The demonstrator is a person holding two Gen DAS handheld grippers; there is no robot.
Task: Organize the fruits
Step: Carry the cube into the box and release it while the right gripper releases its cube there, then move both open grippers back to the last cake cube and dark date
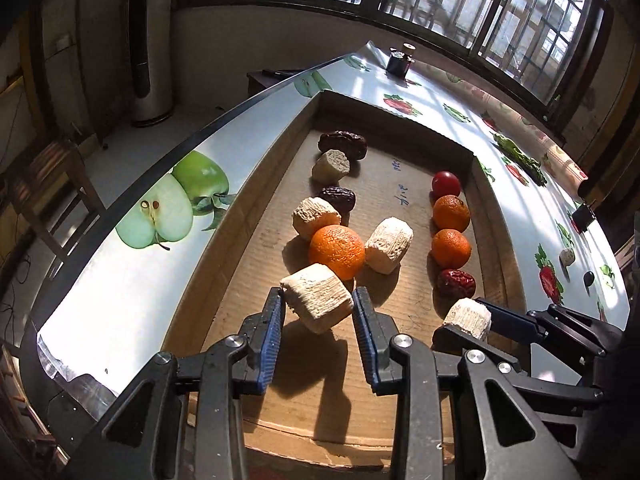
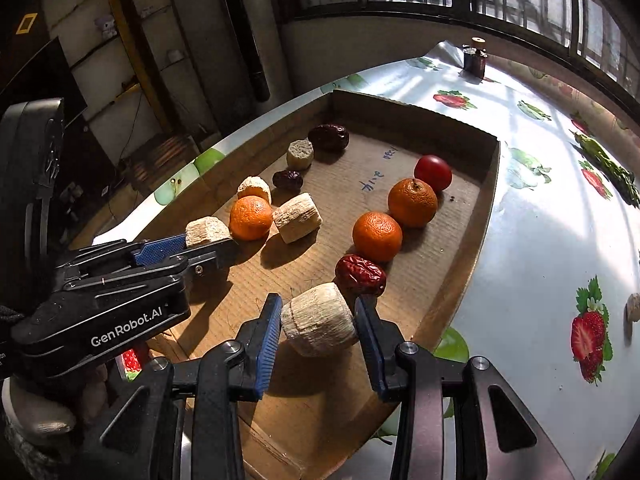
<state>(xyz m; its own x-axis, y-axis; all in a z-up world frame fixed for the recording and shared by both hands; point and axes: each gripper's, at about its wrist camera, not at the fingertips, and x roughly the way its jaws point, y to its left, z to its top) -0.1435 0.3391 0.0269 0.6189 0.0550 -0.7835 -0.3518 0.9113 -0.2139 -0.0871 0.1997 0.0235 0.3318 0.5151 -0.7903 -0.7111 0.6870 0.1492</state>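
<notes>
Care is needed, because your left hand-held gripper (image 1: 318, 308) and right hand-held gripper (image 2: 318, 320) each seem to pinch a pale chunk (image 1: 316, 302) (image 2: 318, 320) over the cardboard tray (image 1: 256, 200), so one crumbly piece may slip onto the oranges (image 1: 337, 251).

A shallow cardboard tray (image 1: 400, 120) fills the centre of the frame, its low walls fencing the sides and far end. Down the tray's middle runs a bare strip of cardboard, open from the far wall toward the lower edge. On its left, a loose cluster blocks the way: pale chunks (image 1: 389, 250), an orange (image 1: 337, 252) and dark dates (image 1: 342, 145), several touching. On its right, a tomato (image 1: 446, 184), two oranges (image 1: 451, 213) and a red date (image 1: 456, 283) line the right wall closely. At lower centre, the left claw (image 1: 319, 305) and right claw (image 2: 319, 318) each straddle a pale chunk. The desk (image 2: 540, 240) right of the tray is mostly bare.
</notes>
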